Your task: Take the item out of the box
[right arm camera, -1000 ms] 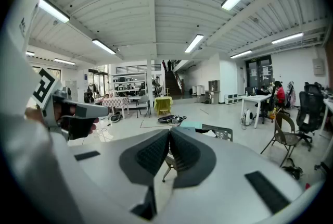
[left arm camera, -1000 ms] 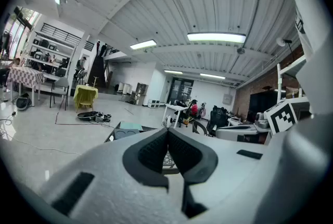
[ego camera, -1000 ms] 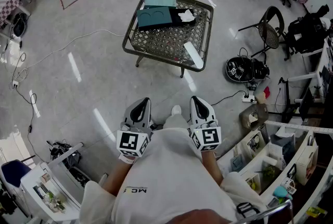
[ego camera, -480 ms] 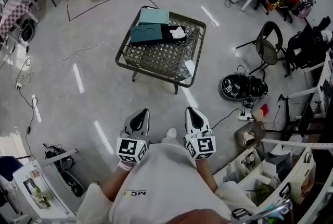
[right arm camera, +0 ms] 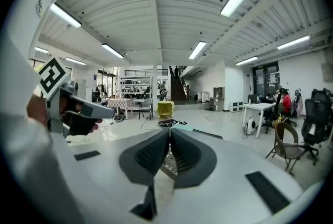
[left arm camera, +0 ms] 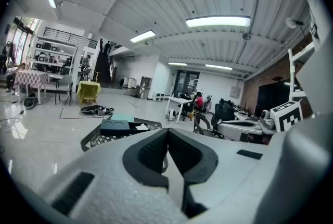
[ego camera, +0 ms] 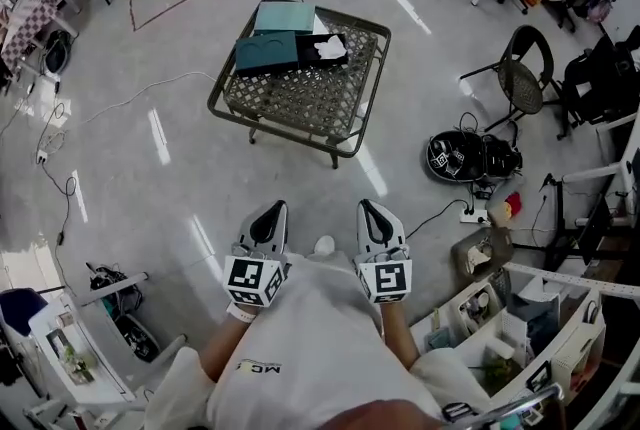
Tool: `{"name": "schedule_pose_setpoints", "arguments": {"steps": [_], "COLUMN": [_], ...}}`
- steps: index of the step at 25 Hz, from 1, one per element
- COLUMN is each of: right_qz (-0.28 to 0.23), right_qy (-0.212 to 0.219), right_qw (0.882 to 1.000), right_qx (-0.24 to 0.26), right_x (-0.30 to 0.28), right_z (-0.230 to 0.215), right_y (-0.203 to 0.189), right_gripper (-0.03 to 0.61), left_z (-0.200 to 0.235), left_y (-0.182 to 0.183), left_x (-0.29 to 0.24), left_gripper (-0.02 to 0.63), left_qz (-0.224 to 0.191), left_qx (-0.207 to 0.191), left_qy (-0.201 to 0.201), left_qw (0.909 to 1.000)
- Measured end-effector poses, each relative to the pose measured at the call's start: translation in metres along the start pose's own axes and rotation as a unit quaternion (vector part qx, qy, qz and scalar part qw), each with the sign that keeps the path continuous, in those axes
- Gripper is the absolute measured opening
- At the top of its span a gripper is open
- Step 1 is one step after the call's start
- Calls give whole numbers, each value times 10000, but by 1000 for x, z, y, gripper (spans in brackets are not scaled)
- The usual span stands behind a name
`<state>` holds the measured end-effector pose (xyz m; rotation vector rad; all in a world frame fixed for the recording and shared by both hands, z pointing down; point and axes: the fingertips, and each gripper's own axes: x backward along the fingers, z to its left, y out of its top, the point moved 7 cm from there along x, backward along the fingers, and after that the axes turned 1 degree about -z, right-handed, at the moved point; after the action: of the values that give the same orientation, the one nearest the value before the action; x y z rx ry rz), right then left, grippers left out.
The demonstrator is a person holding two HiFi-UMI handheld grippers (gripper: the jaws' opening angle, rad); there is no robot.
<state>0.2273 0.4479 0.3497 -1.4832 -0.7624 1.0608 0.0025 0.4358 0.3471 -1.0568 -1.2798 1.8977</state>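
Both grippers hang on the near side of the wire table (ego camera: 300,93), well apart from it, close to the person's body. The left gripper (ego camera: 273,208) has its jaws pressed together with nothing between them, and the right gripper (ego camera: 369,206) is the same. On the table's far half lies a dark teal box (ego camera: 265,52). Just beside it, a white item (ego camera: 328,46) rests on a black part. A light teal lid (ego camera: 284,16) lies at the table's far edge.

Floor (ego camera: 130,188) glossy, smooth; tbl (ego camera: 290,96) metal wire mesh; box (ego camera: 266,51) matt finish
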Motion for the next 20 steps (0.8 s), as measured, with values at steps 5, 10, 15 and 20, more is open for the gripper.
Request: {"name": "schedule_pose_setpoints", "arguments": {"steps": [5,10,15,20], "right_qz": [154,226,180,406], "right_qy": [73,220,96,-115], "right_qw": [9988,9994,9997,9989], "right_qx": [-465,-165,120,226], "right_x": [-28,-94,-186,-280], "right_z": [-26,-30,-35,-27], "right_y": [-9,5,28,64], "right_gripper": [20,20,15,15], "left_z": [1,50,125,193], "left_y": [-4,18,53,109], "left_x": [-33,-78,-142,-189], "left_gripper": [25,25,25,25], "left_qz": [211,129,6,-8], "left_qx": [158,189,227,131], "left_qy": [-66,-42,-47,-388], "left_qw": [9996,9997,9997,9992]}}
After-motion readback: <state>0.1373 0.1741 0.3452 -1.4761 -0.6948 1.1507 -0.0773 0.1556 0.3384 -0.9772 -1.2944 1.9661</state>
